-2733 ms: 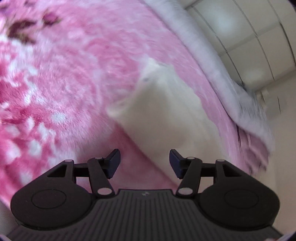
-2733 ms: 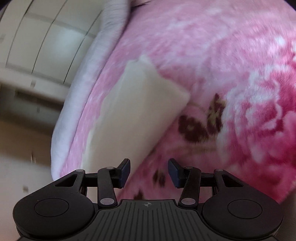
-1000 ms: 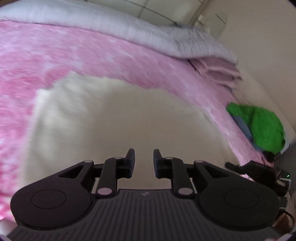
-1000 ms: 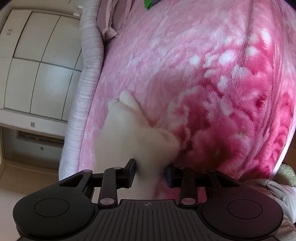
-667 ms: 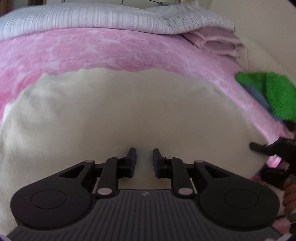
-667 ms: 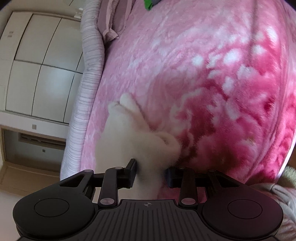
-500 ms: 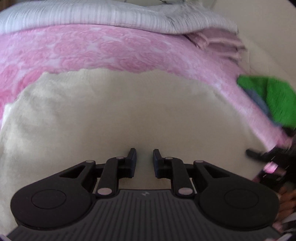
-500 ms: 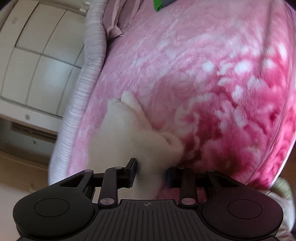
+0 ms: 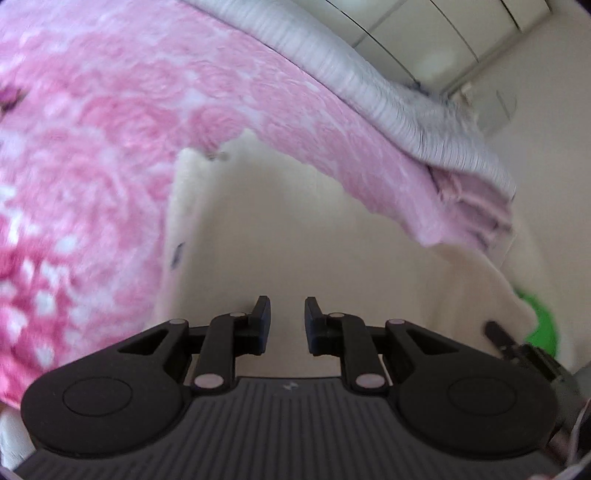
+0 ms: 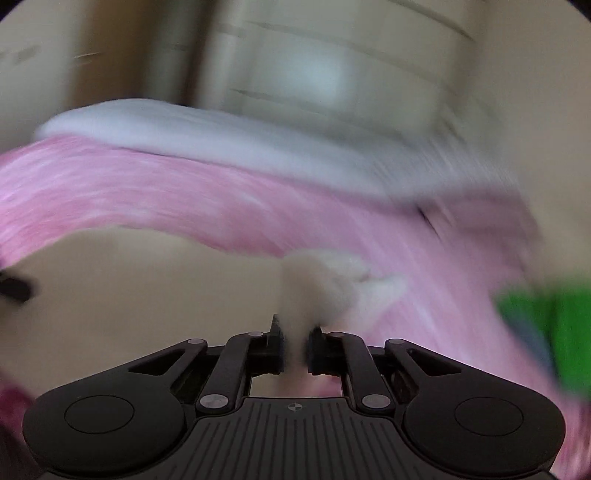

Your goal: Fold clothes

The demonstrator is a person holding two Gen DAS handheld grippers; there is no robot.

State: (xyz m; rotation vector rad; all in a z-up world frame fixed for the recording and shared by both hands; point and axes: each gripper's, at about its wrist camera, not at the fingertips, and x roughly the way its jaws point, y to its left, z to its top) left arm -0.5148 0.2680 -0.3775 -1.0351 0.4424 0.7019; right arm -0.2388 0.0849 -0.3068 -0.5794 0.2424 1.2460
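Note:
A cream fleece garment point(image 9: 295, 229) lies spread on the pink flowered blanket point(image 9: 92, 129) and runs in under my left gripper point(image 9: 287, 317). Its fingers stand narrowly apart with cream cloth between them. In the right wrist view, which is blurred by motion, my right gripper point(image 10: 295, 347) is shut on a bunched corner of the same garment point(image 10: 321, 280), and the rest of the cloth spreads to the left. The other gripper's dark body point(image 9: 517, 347) shows at the left view's right edge.
A grey striped quilt point(image 9: 369, 85) borders the blanket at the far side, with a folded pale pink cloth point(image 9: 469, 199) at its end. A bright green cloth point(image 10: 554, 314) lies to the right. White wardrobe doors point(image 9: 443, 29) stand behind the bed.
Both grippers went from open to shut on the cream garment. In the last half second both views swung sharply; the right one now looks across the bed, its fingers pinched closer.

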